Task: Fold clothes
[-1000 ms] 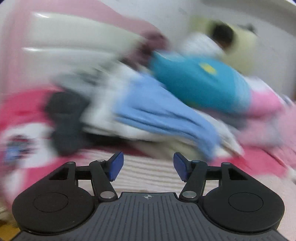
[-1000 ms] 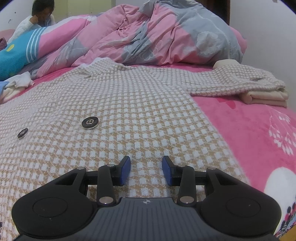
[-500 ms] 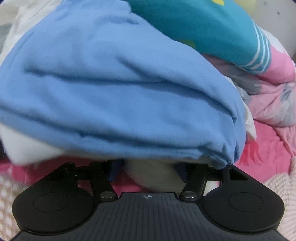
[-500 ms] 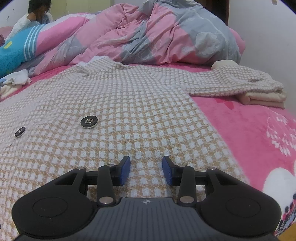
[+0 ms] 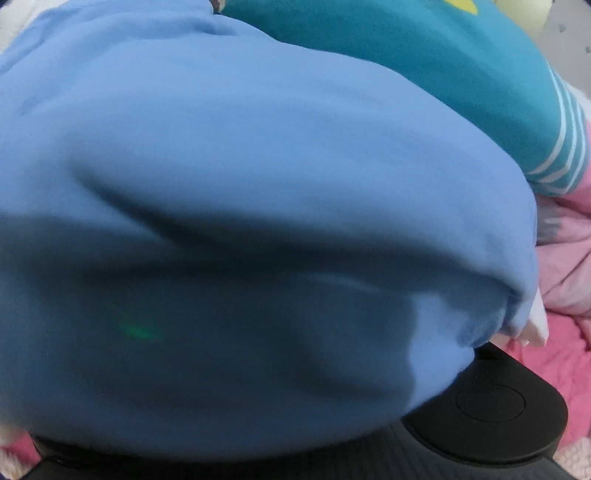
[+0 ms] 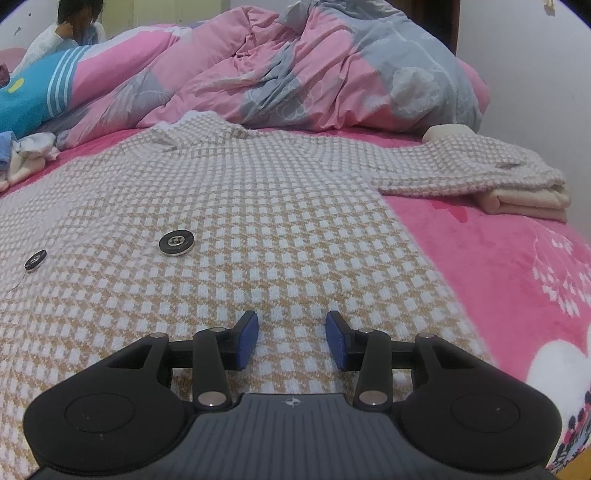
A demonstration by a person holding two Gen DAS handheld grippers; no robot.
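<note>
The right claw (image 6: 291,338) tilts down over the bed, low above a checked knit cardigan (image 6: 258,206) that lies spread flat on the pink bedspread (image 6: 509,258). Its blue pads (image 6: 246,341) stand apart with only the knit below the gap; nothing is pinched between them. Ahead and to the left of this claw two dark buttons (image 6: 176,242) sit on the cardigan's front. Ahead and to the right, one sleeve of the cardigan drapes over a folded cream garment (image 6: 524,199) near the bed's edge. Beyond the collar a rumpled pink and grey quilt (image 6: 314,74) is heaped against the wall. Far to the left lie a teal striped cloth (image 6: 40,96) and a small pile of pale clothes (image 6: 29,155), and behind them sits a person (image 6: 70,26) in a white sleeve.

The left claw is pushed in under a blue garment (image 5: 240,221), which bulges across almost all of its camera's view and covers the fingers, so only the right side of the black body (image 5: 491,410) shows. Its jaws are opening, yet whether any cloth lies between them cannot be told. Beyond the blue garment, up and to the right, is the teal striped cloth (image 5: 424,66), and to the right of the claw pink bedding (image 5: 561,266) with a white edge (image 5: 535,321) peeping from under the blue fold.
</note>
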